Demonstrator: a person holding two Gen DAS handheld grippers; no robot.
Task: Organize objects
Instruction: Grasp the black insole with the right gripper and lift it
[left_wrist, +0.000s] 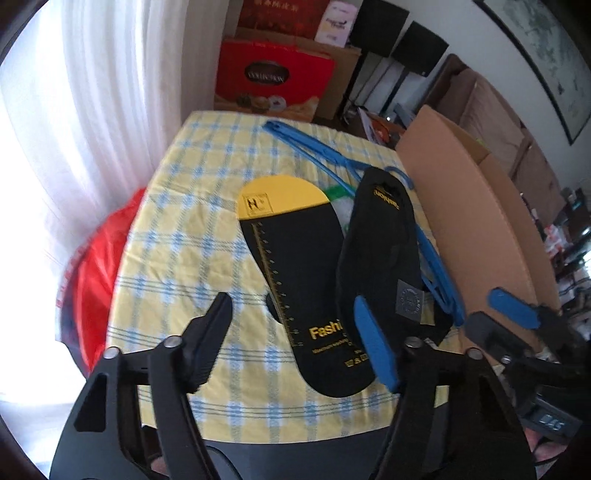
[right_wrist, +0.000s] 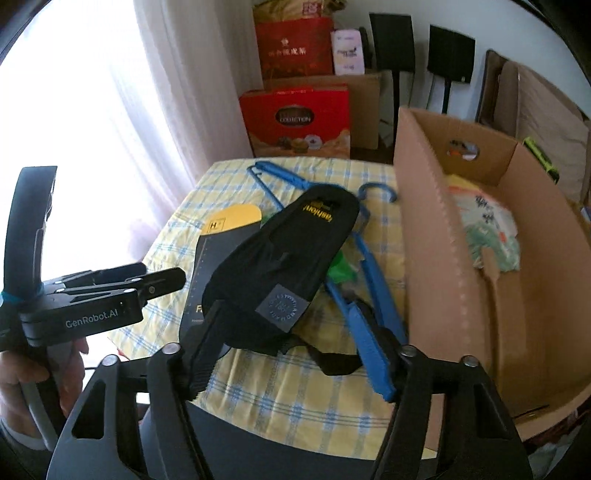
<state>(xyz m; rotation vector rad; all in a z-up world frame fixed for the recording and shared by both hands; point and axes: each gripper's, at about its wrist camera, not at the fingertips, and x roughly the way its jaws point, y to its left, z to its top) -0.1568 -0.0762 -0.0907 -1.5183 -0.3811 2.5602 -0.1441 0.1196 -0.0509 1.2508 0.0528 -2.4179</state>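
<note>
Roughly: both grippers, left (left_wrist: 295, 343) and right (right_wrist: 295, 347), gape, gripping nothing. Sock pack (right_wrist: 280, 254) lies tilted across the insole card (left_wrist: 295, 273) and hanger (right_wrist: 369, 291) on the table (left_wrist: 184, 236), probably for transfer into the box (right_wrist: 436, 258) alongside.

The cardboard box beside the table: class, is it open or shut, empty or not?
Open and not empty. The cardboard box has no lid over its top, and a printed packet lies inside it.

Home living rm: sofa (left_wrist: 491, 110), curtain (left_wrist: 92, 110), gift boxes (left_wrist: 273, 81), checked tablecloth (left_wrist: 177, 236).
</note>
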